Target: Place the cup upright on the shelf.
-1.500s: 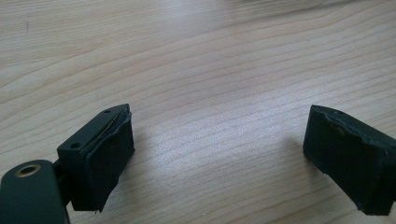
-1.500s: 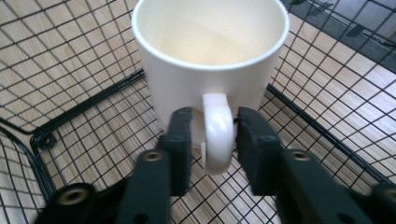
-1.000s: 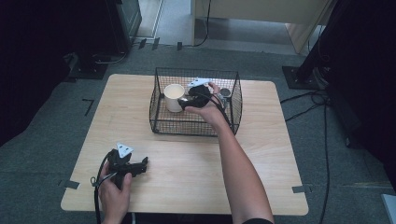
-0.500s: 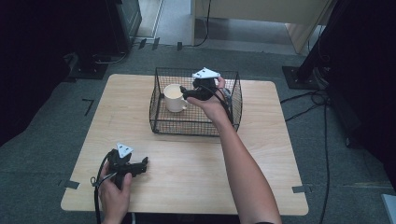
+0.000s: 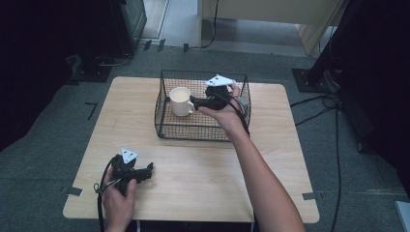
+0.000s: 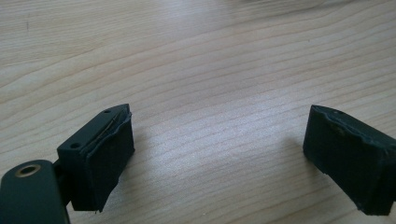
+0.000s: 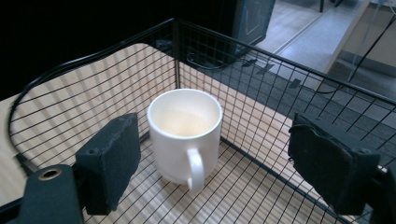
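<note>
A white mug point(image 5: 181, 100) stands upright in the left part of a black wire basket point(image 5: 203, 129) on the wooden table point(image 5: 193, 169). In the right gripper view the mug point(image 7: 184, 135) is empty, its handle turned toward the camera. My right gripper point(image 5: 195, 101) hovers over the basket just right of the mug, pointing left at it, jaws open and apart from the mug point(image 7: 217, 158). My left gripper point(image 5: 149, 167) rests low at the table's front left, pointing right. Its jaws stand open over bare wood point(image 6: 217, 149), nothing between them.
The basket's wire walls point(image 7: 261, 88) rise around the mug on all sides. Dark equipment stands point(image 5: 96, 58) and cables point(image 5: 319, 104) lie on the grey floor beyond the table. Bare wood spans the table's front and right.
My right gripper has risen from inside the basket and drawn back to the right, away from the mug, which stays standing. The left gripper has not moved.
</note>
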`<action>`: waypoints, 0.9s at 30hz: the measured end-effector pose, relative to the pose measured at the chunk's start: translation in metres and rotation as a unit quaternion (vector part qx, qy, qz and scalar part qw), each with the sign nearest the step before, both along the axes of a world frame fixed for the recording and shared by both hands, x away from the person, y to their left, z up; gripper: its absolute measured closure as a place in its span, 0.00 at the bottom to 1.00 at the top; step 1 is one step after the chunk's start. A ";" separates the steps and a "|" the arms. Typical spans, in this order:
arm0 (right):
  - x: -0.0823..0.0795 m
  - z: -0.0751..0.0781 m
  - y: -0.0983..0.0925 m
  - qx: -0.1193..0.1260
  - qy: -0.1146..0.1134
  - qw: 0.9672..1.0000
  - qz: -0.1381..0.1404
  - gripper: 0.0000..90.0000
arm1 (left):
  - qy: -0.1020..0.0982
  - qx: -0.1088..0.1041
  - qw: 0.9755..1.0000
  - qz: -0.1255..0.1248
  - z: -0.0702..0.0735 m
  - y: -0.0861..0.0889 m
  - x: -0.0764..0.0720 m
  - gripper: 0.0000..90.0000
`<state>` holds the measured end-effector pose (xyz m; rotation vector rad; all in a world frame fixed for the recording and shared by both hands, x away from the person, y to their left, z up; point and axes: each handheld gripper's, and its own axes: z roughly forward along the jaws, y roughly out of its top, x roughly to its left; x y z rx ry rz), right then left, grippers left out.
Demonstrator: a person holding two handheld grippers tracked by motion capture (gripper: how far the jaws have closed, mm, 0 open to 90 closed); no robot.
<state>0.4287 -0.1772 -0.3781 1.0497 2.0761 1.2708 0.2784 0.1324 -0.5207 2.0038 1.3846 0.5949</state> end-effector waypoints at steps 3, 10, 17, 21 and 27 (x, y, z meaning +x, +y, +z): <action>-0.011 0.001 -0.001 -0.001 0.000 1.000 0.008 0.19 | 0.000 0.000 1.000 0.000 0.000 0.000 0.000 0.10; -0.033 0.001 -0.009 -0.011 -0.004 1.000 0.013 0.18 | 0.000 -0.001 1.000 0.000 0.000 0.000 0.000 0.10; -0.053 -0.003 -0.018 -0.007 0.000 1.000 0.017 0.17 | 0.000 0.000 1.000 0.000 0.000 0.000 0.000 0.10; -0.066 -0.006 -0.023 -0.011 -0.009 1.000 0.020 0.17 | 0.000 -0.001 1.000 0.000 0.000 0.000 0.000 0.10; -0.081 -0.013 -0.031 -0.017 -0.004 1.000 0.019 0.16 | 0.000 0.000 1.000 0.000 0.000 0.000 0.000 0.10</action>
